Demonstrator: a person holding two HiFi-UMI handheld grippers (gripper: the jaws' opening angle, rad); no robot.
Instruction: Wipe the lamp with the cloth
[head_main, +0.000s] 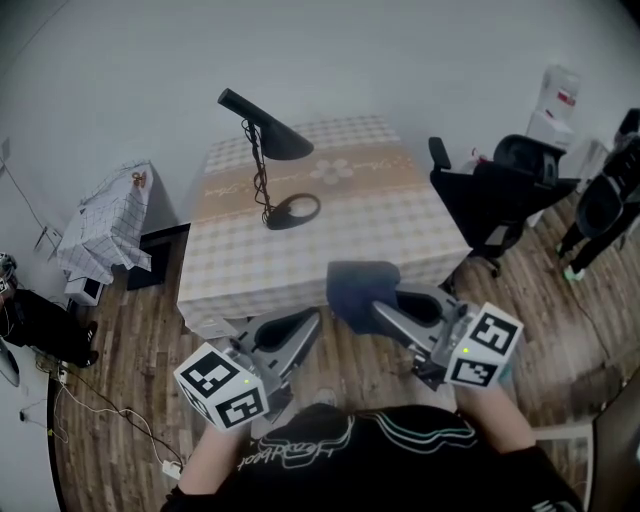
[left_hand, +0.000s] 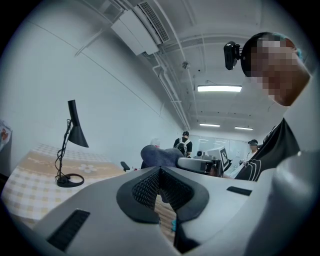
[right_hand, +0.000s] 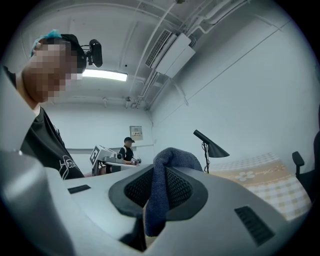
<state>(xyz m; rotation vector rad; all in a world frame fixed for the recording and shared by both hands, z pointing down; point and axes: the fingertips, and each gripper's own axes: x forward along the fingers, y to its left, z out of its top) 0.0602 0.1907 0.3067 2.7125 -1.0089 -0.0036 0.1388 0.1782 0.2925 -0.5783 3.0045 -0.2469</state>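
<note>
Black lamp (head_main: 272, 135) upright on the desk (head_main: 400, 235), toward its far left part, round base flat on the checked cover, cone shade tilted. Touched by neither tool. Dark blue cloth (head_main: 362, 290) well apart from it, up in the air over the desk's near edge, bunched above the pads. Right hand-held gripper (head_main: 386, 312) clamped on the cloth, a fold running down between the 2 pads. Left hand-held gripper (head_main: 308, 320) just beside it, to the lower left, pads pressed together at the tips with nothing between. Both held low in front of the desk, above the wood floor (head_main: 130, 400). Black office chair (head_main: 500, 185) at the desk's right. Farther back in the room, a person (right_hand: 128, 150) standing.
</note>
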